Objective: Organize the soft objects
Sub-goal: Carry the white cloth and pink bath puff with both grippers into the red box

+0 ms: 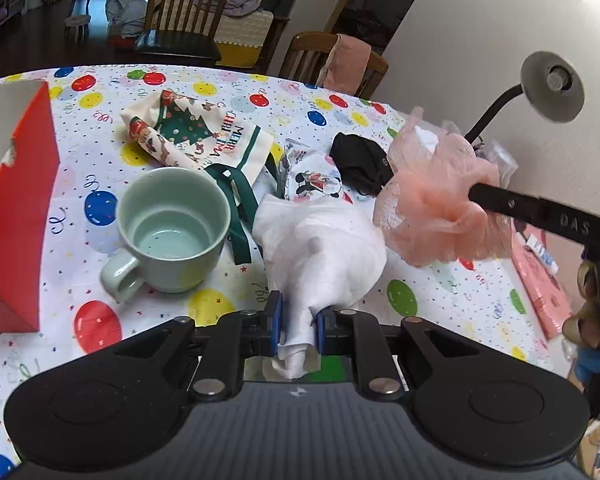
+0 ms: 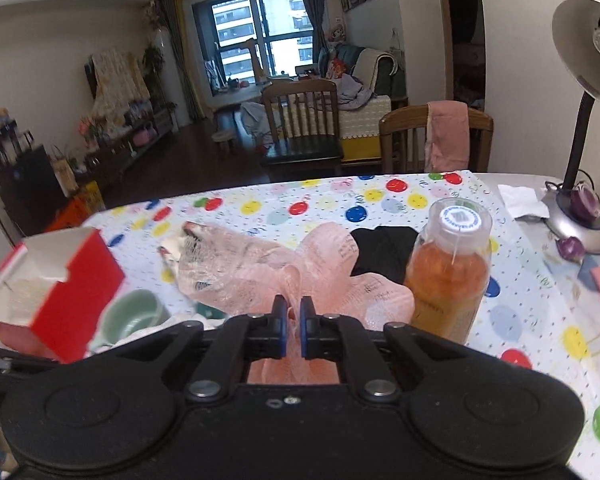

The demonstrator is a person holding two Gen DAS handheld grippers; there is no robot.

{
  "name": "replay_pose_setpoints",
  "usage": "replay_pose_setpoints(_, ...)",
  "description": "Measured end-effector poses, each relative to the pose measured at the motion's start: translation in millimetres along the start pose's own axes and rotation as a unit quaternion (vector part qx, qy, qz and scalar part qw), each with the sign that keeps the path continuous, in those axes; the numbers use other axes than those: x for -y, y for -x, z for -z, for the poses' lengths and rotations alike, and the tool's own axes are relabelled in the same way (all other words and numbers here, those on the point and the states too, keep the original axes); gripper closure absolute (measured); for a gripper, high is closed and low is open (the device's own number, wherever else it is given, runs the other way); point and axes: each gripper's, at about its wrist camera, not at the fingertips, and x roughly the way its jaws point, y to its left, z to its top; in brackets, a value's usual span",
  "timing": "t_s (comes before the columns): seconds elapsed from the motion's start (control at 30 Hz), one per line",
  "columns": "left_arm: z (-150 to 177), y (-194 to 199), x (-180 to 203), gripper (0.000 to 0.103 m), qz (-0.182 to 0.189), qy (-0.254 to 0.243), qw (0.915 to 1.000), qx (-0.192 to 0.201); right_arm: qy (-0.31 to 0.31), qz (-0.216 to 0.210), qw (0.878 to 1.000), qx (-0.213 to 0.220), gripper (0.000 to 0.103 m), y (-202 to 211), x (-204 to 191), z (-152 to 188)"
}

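My left gripper (image 1: pixel 298 322) is shut on a white cloth (image 1: pixel 320 256) that bulges out in front of it above the table. My right gripper (image 2: pixel 294 322) is shut on a pink mesh puff (image 2: pixel 260 272), held above the table; the puff also shows at the right of the left wrist view (image 1: pixel 440 208). A Christmas-print cloth bag (image 1: pixel 192 132), a Mickey-print cloth (image 1: pixel 320 184) and a black cloth (image 1: pixel 360 160) lie on the table beyond. The black cloth shows behind the puff in the right wrist view (image 2: pixel 384 252).
A pale green mug (image 1: pixel 172 228) stands left of the white cloth. A red box (image 1: pixel 20 200) stands at the far left. An orange-filled bottle (image 2: pixel 448 272) stands right of the puff. A desk lamp (image 2: pixel 580 128) is at the right edge; chairs (image 2: pixel 300 124) stand beyond the table.
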Motion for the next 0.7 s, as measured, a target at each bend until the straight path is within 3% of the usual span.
replay_pose_setpoints(0.23, -3.3, 31.2, -13.5, 0.087, 0.032, 0.019, 0.9993, -0.004, -0.016, -0.023, 1.0, 0.014, 0.098, 23.4, -19.2, 5.4)
replay_pose_setpoints(0.27, -2.3, 33.3, -11.5, 0.087, 0.024, -0.003, 0.9997, -0.008, -0.018, -0.025, 0.999, 0.016, 0.098, 24.9, -22.9, 5.9)
replay_pose_setpoints(0.33, 5.4, 31.3, -5.6, 0.087, -0.032, -0.059, 0.9976, -0.017, -0.019, -0.025, 0.999, 0.016, 0.098, 26.1, -29.1, 8.1)
replay_pose_setpoints(0.37, 8.5, 29.1, -9.9, 0.087, -0.032, -0.057, 0.9974, -0.031, -0.021, -0.026, 0.999, 0.015, 0.098, 26.1, -32.1, 9.6)
replay_pose_setpoints(0.4, 10.2, 30.1, -18.5, 0.087, -0.009, -0.034, 0.9986, -0.04, -0.024, -0.027, 0.999, 0.014, 0.098, 25.8, -34.7, 10.1)
replay_pose_setpoints(0.47, 10.8, 40.6, -30.4, 0.087, 0.017, -0.012, 0.9994, -0.029, -0.031, -0.032, 0.999, 0.013, 0.098, 27.1, -40.2, 11.4)
replay_pose_setpoints(0.7, 2.4, 75.0, -55.1, 0.087, 0.008, -0.014, 0.9999, -0.001, -0.029, -0.047, 0.998, 0.002, 0.098, 33.8, -67.8, 22.6)
